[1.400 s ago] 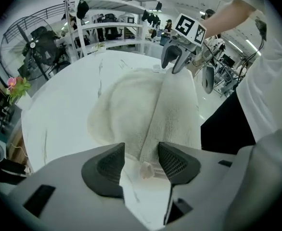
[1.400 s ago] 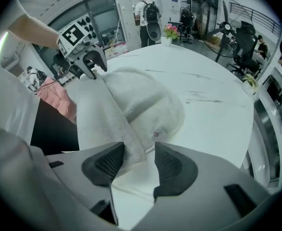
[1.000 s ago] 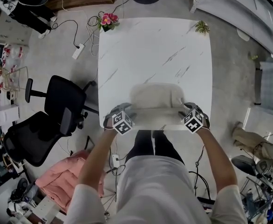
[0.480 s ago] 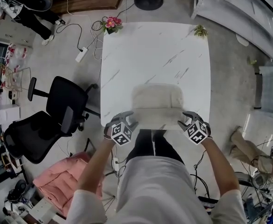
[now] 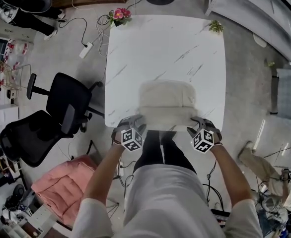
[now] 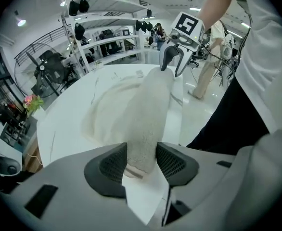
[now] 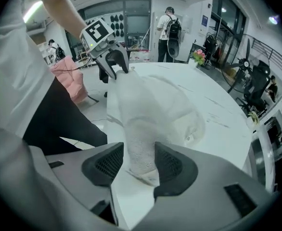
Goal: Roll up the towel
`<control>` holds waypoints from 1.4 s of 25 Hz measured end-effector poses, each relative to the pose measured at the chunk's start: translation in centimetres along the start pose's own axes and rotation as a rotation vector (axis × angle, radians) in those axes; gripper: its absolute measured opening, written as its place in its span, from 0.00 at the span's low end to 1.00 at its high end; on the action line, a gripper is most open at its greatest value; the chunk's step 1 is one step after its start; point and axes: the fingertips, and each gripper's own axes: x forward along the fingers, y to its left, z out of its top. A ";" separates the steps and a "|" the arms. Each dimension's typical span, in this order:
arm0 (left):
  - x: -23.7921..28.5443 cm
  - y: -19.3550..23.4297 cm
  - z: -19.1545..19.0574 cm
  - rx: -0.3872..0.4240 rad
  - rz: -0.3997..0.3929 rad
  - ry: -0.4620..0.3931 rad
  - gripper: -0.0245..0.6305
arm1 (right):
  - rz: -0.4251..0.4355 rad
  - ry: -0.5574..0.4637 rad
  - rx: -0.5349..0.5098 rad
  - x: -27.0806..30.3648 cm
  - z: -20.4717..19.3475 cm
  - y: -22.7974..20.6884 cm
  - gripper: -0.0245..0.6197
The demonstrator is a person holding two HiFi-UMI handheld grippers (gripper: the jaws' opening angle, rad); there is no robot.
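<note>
towel (image 5: 166,100), cream, lies on white marbled worktop (image 5: 165,48), close to its near edge and about midway between left and right. near part of towel is wound into a thick roll running left to right, parallel to worktop's near edge; the unrolled part lies flat on the far side of the roll. left tool (image 6: 141,153) is clenched on left end of the roll, both ribbed pads (image 6: 113,163) pressing the cloth; its jaws have just been closing, with the towel between them. right tool (image 7: 139,160) grasps right end of the roll, cloth filling the gap and touching both pads; its jaws have just eased a bit wider with the towel between them. both tools point steeply down, marker cubes toward the person (image 5: 170,197), who stands at the near edge with arms out to either end. pink flowers (image 5: 118,16) at far left corner of worktop, small plant (image 5: 216,27) at far right corner. two black office chairs (image 5: 61,108) on floor left of worktop, well apart from the towel.
</note>
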 end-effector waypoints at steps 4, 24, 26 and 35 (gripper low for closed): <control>0.9 0.2 -0.1 -0.015 0.016 -0.008 0.33 | -0.050 0.014 -0.025 1.3 -0.6 -0.3 0.38; -2.4 -4.9 -0.6 -0.052 -0.249 0.022 0.16 | 0.199 0.068 0.071 -0.8 -1.5 4.1 0.20; -2.4 -4.5 -0.4 -0.059 -0.275 0.036 0.17 | 0.231 0.076 0.091 -0.9 -1.5 3.9 0.20; -1.9 -1.9 1.2 -0.088 -0.450 0.115 0.19 | 0.269 0.116 0.129 -0.8 -0.7 -0.4 0.26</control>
